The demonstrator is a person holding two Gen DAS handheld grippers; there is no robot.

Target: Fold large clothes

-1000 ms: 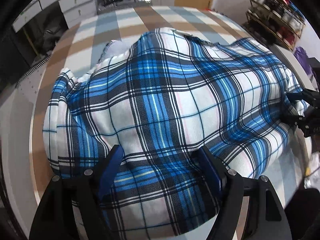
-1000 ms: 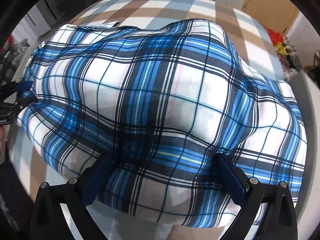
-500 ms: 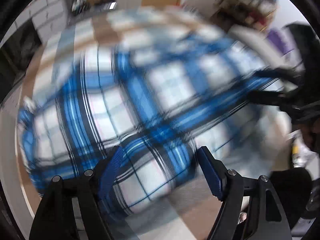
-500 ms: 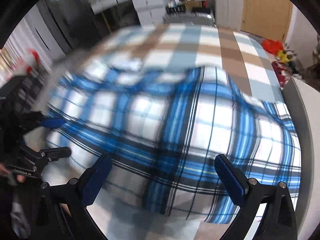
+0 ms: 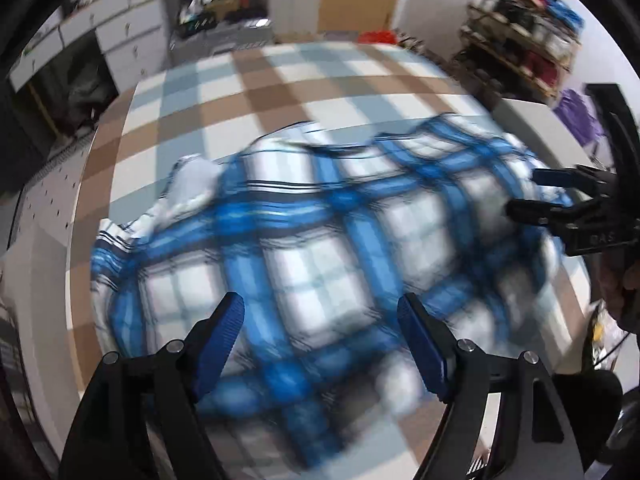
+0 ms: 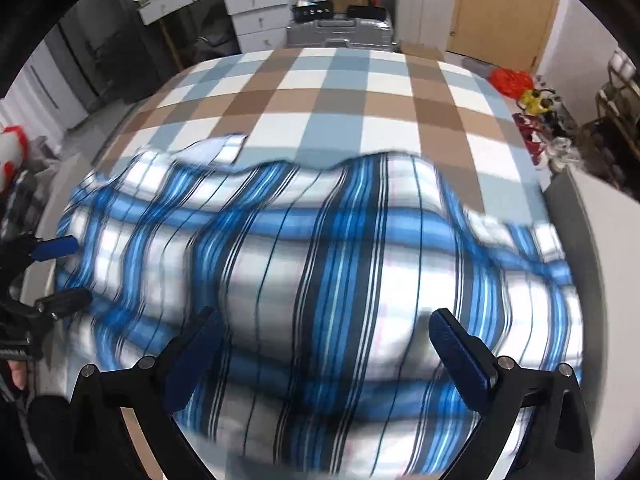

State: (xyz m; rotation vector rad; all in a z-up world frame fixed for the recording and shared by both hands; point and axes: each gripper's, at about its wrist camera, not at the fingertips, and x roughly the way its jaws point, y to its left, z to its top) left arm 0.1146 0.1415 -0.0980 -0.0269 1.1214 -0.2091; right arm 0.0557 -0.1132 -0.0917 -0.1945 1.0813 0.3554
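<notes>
From the left wrist camera, the left gripper [image 5: 320, 328] stands with its blue-padded fingers [image 5: 222, 340] spread wide, and nothing is caught between them; the blue-and-white plaid shirt [image 5: 320, 240] lies blurred beyond and beneath the tips. The shirt spreads across the near half of the bed [image 5: 280, 80], over a brown, pale-blue and white checked bedspread, with a white lining showing at its left end. At the shirt's right end the right gripper [image 5: 532, 196] comes in from the side, its two fingers apart with the cloth's edge near them; whether they touch it is too blurred to say. A rack of shoes [image 5: 524, 36] stands past the bed's far right corner.

From the right wrist camera, the right gripper [image 6: 320, 328] is likewise wide open and empty, the shirt [image 6: 340, 272] running under it toward the near edge of the bed [image 6: 340, 92]. The left gripper [image 6: 68, 272] sits at the shirt's left end, fingers parted. A silver suitcase [image 6: 340, 32] stands beyond the far edge.
</notes>
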